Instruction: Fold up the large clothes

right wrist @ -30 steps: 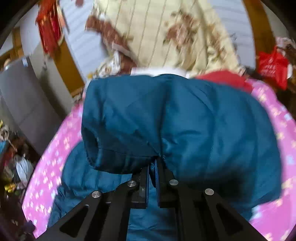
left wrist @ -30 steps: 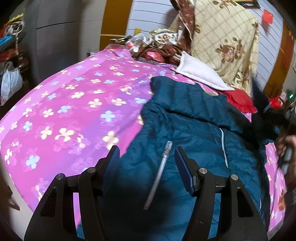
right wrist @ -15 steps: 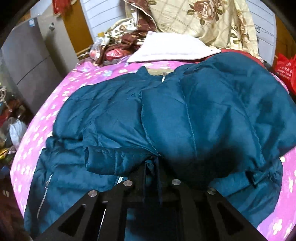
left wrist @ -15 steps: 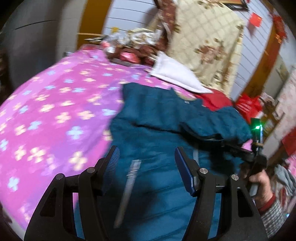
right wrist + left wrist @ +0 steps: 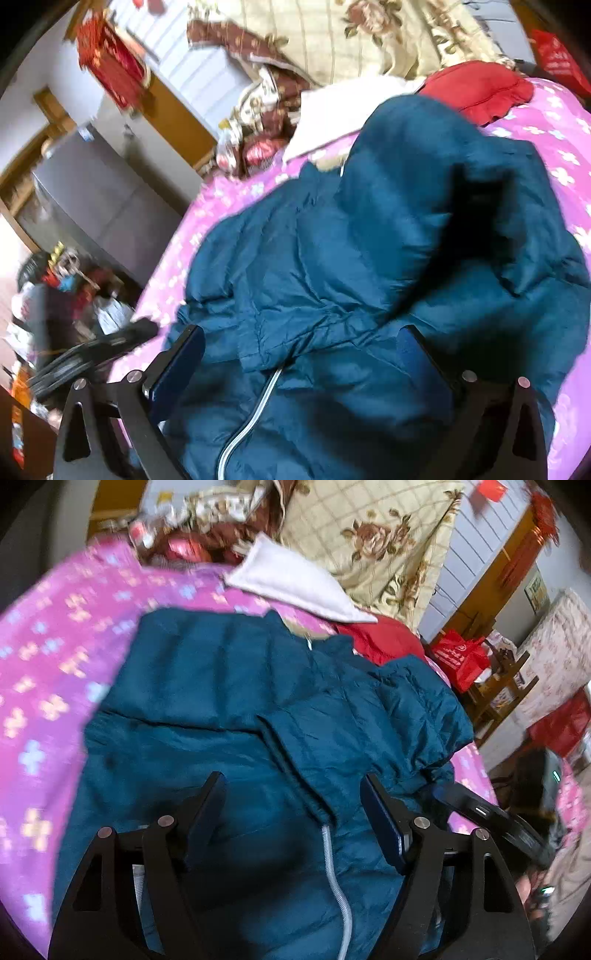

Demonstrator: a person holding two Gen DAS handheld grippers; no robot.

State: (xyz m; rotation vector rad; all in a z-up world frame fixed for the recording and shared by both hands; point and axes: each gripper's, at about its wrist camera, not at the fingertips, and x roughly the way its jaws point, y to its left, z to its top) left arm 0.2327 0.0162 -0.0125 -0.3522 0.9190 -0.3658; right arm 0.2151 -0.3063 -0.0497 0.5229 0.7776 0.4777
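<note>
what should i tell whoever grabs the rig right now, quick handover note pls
Left gripper: jaws opening, nothing pinched, over the jacket's front by the zipper.
Right gripper: jaws opening wide, the sleeve cuff lies loose between them, not gripped.
Teal padded jacket: spread on the pink floral bedspread, collar toward the white pillow.
Done: one sleeve is laid across the jacket's front.
Left: the other sleeve's state is unclear from here; probably fold it in, then fold the body.
</note>
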